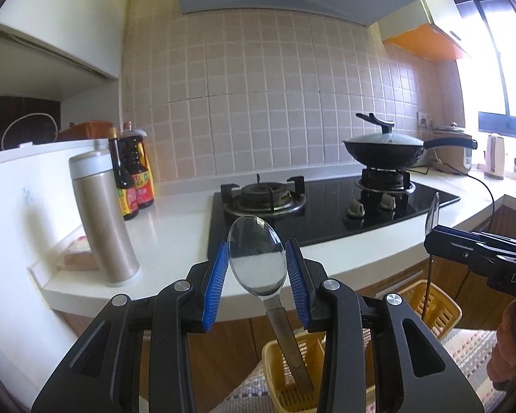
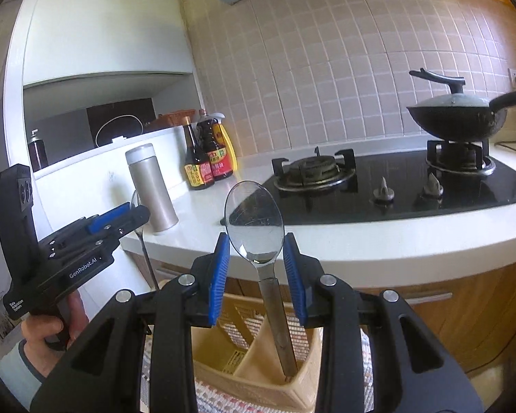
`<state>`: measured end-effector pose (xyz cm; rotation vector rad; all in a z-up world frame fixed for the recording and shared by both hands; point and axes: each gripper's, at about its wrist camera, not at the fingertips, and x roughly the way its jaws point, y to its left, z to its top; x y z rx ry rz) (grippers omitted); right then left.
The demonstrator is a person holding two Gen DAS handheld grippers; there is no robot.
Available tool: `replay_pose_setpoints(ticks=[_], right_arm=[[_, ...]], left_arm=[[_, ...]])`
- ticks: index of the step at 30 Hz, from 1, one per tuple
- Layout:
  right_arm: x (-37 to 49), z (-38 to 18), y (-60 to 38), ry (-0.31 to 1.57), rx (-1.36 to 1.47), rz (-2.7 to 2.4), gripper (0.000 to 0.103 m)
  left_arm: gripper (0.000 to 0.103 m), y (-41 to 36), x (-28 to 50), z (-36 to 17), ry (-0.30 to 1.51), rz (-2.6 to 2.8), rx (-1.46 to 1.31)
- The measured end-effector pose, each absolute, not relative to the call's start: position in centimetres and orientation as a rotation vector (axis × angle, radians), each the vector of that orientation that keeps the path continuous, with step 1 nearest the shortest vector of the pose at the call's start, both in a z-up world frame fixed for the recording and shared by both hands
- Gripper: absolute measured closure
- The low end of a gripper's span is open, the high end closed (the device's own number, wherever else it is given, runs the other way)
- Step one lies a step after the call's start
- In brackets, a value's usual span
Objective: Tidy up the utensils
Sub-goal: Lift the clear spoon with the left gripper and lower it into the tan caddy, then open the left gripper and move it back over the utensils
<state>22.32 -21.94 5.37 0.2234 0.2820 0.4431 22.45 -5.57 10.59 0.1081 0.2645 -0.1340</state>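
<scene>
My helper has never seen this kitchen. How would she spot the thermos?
Find the black gas stove; left of it runs the white counter. The thermos stands near the counter's left end, a tall champagne metal cylinder with a grey cap, unlike the dark labelled sauce bottles behind it.

Glossy metal spoon point(image 1: 257, 256), slotted yellow plastic caddy point(image 2: 244, 361), shiny black glass hob point(image 1: 330, 206).

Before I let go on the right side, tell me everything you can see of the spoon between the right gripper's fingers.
The spoon is shiny, scratched metal with an oval bowl that mirrors the room and a flat, duller handle. It stands nearly upright, bowl up, its handle end down inside a compartment of the yellow slotted utensil holder. The bowl sits between the blue ribbed pads of the right gripper, with gaps visible on both sides; no contact shows. From the left wrist view it appears edge-on.
</scene>
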Motion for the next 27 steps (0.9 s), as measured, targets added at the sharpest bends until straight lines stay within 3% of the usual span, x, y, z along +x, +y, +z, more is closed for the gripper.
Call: replay_pose_setpoints(ticks=[5,7,9,19,27], right_arm=[[21.3,4.4,-22.7,0.32,0.255,0.444,0.073],[20.7,4.2,-23.0,0.336,0.272,0.452,0.067],[19.7,4.1,-23.2,0.338,0.277,0.446,0.054],[12.5,4.5,-22.8,0.475,0.213,0.412,0.054],[9.3,2.4,-20.8,0.787,0.157,0.381,0.054]], left_arm=[[0.064,-4.8,21.6,10.2,0.299,-0.171,0.076],[0.058,-4.4,20.9,10.3,0.303,-0.176,0.059],[0.056,-4.0,20.0,10.5,0.312,-0.192,0.044],[0.051,-1.2,13.2,11.4,0.406,-0.267,-0.063],[0.051,1.1,9.4,6.3,0.73,-0.357,-0.18]])
